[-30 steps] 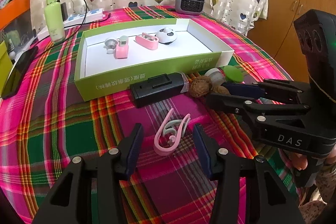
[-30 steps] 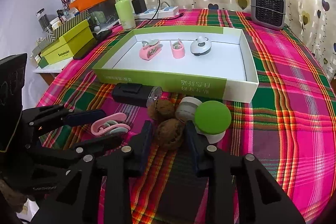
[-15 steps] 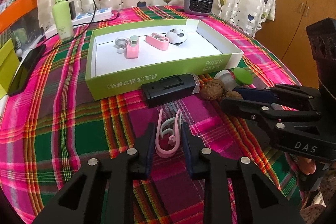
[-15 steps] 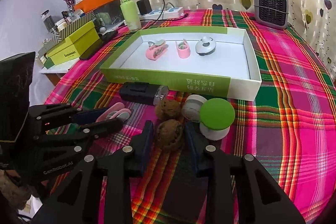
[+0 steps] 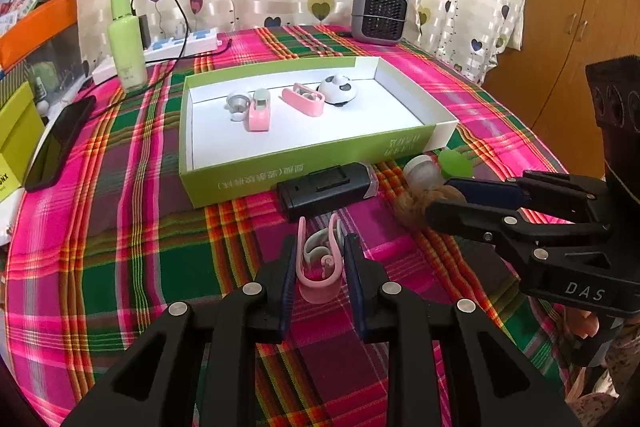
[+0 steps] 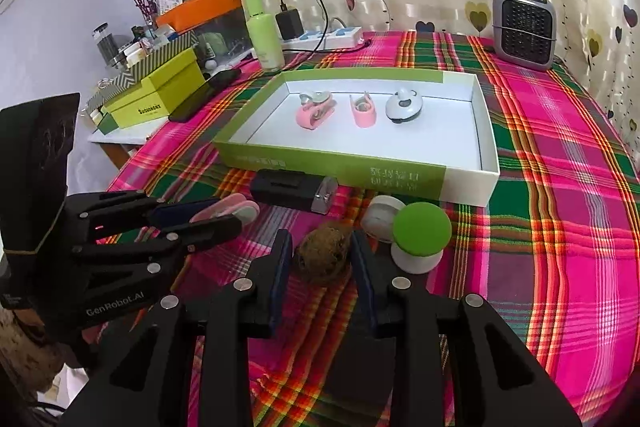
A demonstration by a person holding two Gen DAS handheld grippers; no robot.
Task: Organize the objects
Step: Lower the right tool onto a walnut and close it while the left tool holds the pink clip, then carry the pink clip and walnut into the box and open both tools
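Plaid cloth in pink, green and red covers the table point(image 5: 120, 227), and on it lies the green-sided, white-lined box point(image 5: 320, 155), open at the top, in the same place as a second ago. Inside it, toward the far wall, the same things sit as before: a pink clip beside a small grey round piece point(image 5: 258, 109), a second pink clip point(image 5: 302, 101) and a white-and-black round gadget point(image 5: 339, 89). Just in front of the box's near wall lies a black rectangular device point(image 5: 324, 187), unmoved. To its right, a green-capped white piece point(image 6: 420, 235) stands touching a smaller white round one point(image 6: 380, 213). The left gripper point(image 5: 320, 255), which a second ago stood wide on either side of the pink and grey clip point(image 5: 320, 263), has just been closing and now pinches that clip between its blue pads; the clip's arms, splayed before, are squeezed nearly parallel, and it sits just short of the black device. In the right wrist view the clip's ends poke out past the left fingers. The right gripper point(image 6: 322, 255) clasps the brown walnut point(image 6: 322, 253) as it did a second ago, pads against both sides. The second walnut, seen beyond it earlier, is hidden from this camera now; the left wrist view shows a brown blur at the right gripper's tips.
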